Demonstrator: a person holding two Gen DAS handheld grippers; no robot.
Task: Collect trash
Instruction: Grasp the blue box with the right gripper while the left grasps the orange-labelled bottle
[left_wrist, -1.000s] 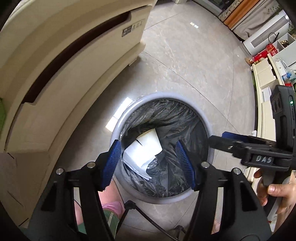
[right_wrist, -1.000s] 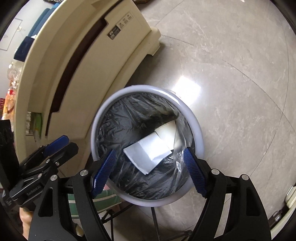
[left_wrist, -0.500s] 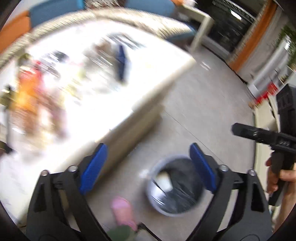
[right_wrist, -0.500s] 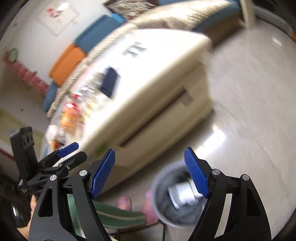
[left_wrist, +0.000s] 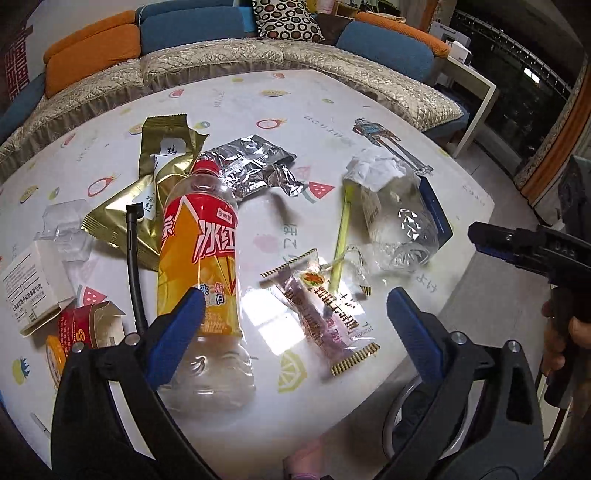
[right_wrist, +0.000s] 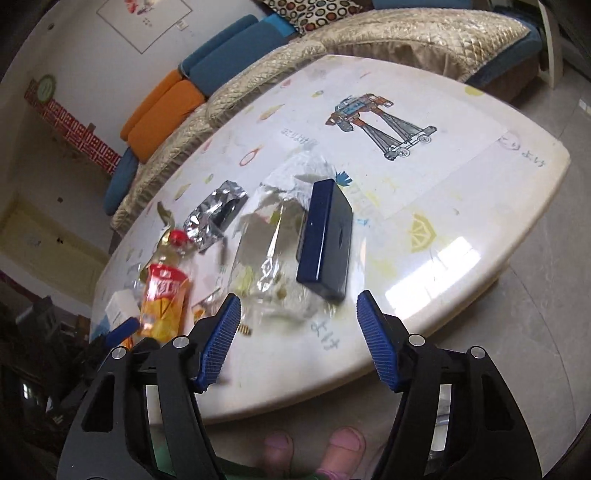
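Trash lies strewn on a white printed table (left_wrist: 332, 92). It includes an orange-labelled bottle (left_wrist: 195, 251) with a red cap, a purple snack wrapper (left_wrist: 321, 314), a crushed clear bottle (left_wrist: 399, 218) stuffed with white tissue, a yellow straw (left_wrist: 341, 236), a silver foil bag (left_wrist: 251, 162) and a gold wrapper (left_wrist: 159, 184). My left gripper (left_wrist: 295, 295) hovers over the near edge, its jaws opening wide with nothing between them. My right gripper (right_wrist: 299, 299) hangs above the clear plastic (right_wrist: 273, 240) and a navy box (right_wrist: 325, 236), its jaws closing on nothing.
A white carton (left_wrist: 33, 284) and a red carton (left_wrist: 85, 325) sit at the table's left. The bin's rim (left_wrist: 395, 410) shows below the near edge. A quilted sofa (left_wrist: 221, 59) runs behind. A hand (left_wrist: 565, 339) and feet (right_wrist: 314, 446) are visible.
Both grippers rose from above the lined bin and swung up to face the tabletop. The left jaws spread wider; the right jaws narrowed a little.
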